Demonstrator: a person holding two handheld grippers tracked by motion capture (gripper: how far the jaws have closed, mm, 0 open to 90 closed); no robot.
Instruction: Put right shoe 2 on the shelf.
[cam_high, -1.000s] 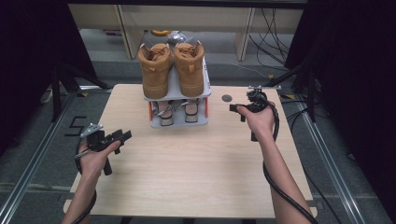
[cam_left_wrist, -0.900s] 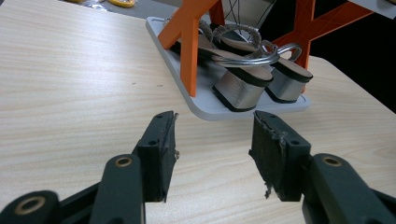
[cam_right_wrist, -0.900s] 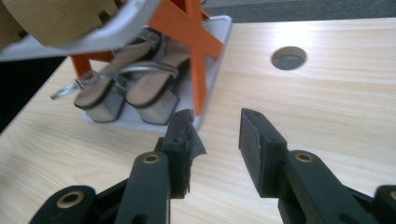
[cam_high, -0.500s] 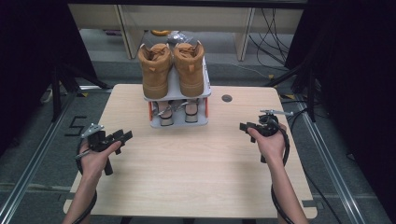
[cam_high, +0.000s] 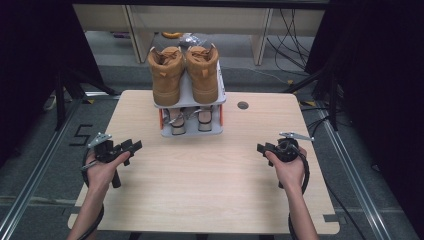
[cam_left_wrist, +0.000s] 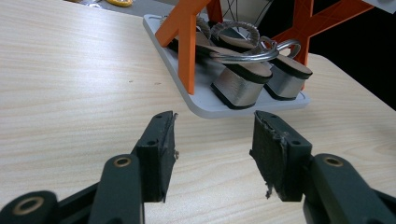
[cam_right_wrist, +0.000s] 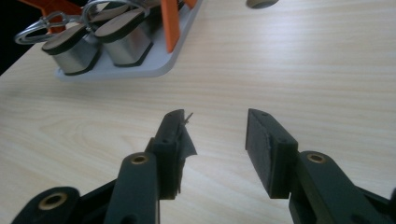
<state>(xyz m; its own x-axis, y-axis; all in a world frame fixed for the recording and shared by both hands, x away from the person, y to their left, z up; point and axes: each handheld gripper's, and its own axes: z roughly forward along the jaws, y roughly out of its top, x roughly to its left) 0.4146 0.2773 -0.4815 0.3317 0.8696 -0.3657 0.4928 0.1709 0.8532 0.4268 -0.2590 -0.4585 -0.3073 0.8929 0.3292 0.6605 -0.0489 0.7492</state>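
From above the near edge we look forward and down over the whole bench, with the shoe rack at its far middle. Low over the left side, we look along two black fingers toward the rack's lower shelf, quite close. Low on the right, we face the same shelf from the other side. All three views share that rack and the wood around it.

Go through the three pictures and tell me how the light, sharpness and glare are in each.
High view: table evenly lit, surroundings nearly black, boots a bit soft. Left gripper view: left tool fairly sharp, glare on the silver heels, rack slightly soft. Right gripper view: right tool sharp, heels blurred, wood bright.
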